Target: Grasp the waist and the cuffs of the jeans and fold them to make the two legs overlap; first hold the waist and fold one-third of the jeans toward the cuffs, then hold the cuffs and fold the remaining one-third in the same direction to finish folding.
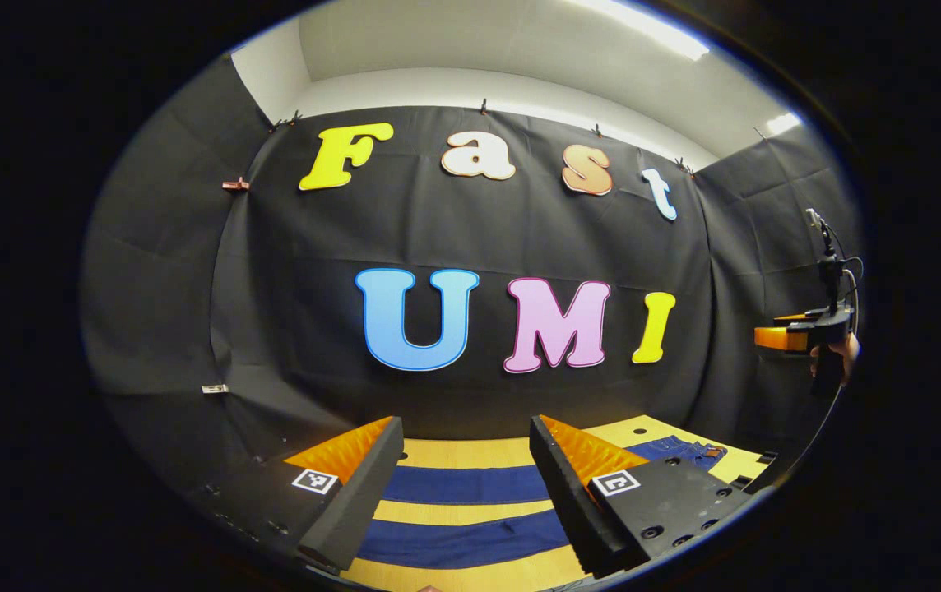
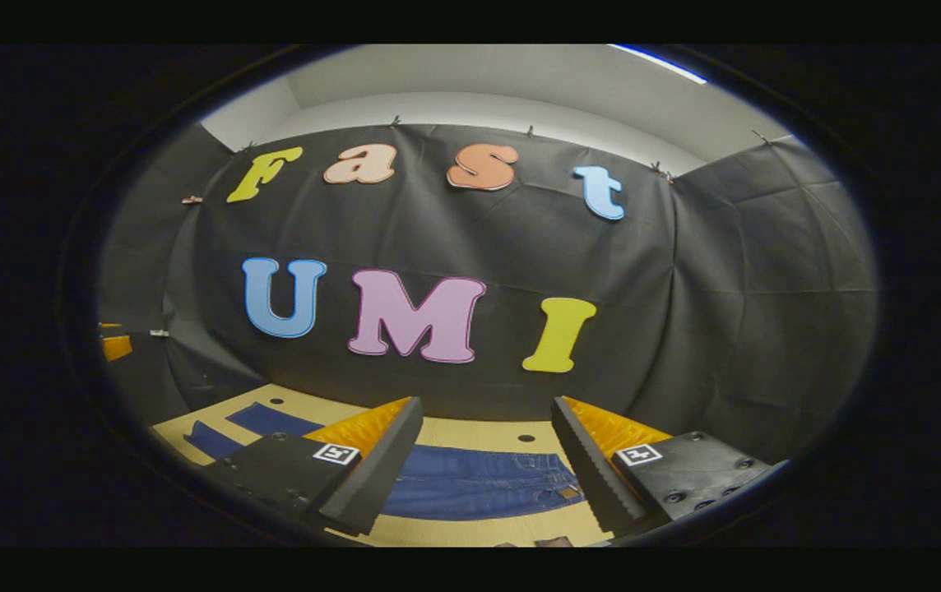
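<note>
The left gripper hangs over the table with jaws apart, holding nothing; the two legs of the jeans lie spread flat below it. Further right, the right gripper is likewise open and empty above the waist.

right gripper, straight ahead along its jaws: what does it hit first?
Probably the booth wall. The right gripper stands open above the table, and the jeans lie below its line. Depth is unclear; a slight downward tilt would meet the jeans first.
</note>
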`<state>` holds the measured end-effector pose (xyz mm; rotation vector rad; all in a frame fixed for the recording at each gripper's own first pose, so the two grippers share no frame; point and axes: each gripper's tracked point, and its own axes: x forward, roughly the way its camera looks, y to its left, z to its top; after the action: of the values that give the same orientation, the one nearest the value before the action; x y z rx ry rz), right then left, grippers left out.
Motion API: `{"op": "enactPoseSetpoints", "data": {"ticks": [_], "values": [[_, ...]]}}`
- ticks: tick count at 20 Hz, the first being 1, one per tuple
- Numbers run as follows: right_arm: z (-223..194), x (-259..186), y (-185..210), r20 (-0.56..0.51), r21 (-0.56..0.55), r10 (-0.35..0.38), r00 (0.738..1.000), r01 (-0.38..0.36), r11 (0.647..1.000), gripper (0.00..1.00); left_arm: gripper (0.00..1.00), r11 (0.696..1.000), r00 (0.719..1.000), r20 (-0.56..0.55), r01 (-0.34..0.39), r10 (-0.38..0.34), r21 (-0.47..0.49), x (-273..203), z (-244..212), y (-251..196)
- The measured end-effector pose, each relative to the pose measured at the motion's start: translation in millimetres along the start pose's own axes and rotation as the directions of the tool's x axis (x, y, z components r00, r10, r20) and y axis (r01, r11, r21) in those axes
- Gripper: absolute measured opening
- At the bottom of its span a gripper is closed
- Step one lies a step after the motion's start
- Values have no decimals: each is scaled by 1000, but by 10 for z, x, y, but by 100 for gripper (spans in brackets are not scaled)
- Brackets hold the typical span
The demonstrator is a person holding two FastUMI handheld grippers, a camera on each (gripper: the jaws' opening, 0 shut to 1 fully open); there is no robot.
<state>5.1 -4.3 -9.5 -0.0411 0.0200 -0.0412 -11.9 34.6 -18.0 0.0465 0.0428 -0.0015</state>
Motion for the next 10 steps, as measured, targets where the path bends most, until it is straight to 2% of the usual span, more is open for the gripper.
{"op": "enactPoseSetpoints", "data": {"ticks": [5,6,7,8,10], "values": [[-49,49,18,-15,-48,20,1000,-21,999,97,96,999,999,-27,48,-47,26,8,-120,62],[-55,43,22,-16,-52,23,1000,-24,998,97,92,998,998,-38,54,-53,28,12,-156,92],[-57,43,27,-14,-53,27,1000,-28,998,100,96,998,997,-46,64,-63,26,12,-176,109],[-70,50,36,-15,-53,35,999,-36,998,97,92,997,995,-59,79,-77,25,13,-226,121],[-184,79,38,-40,-75,52,998,-55,996,97,92,993,990,-95,105,-100,49,33,-336,177]]}}
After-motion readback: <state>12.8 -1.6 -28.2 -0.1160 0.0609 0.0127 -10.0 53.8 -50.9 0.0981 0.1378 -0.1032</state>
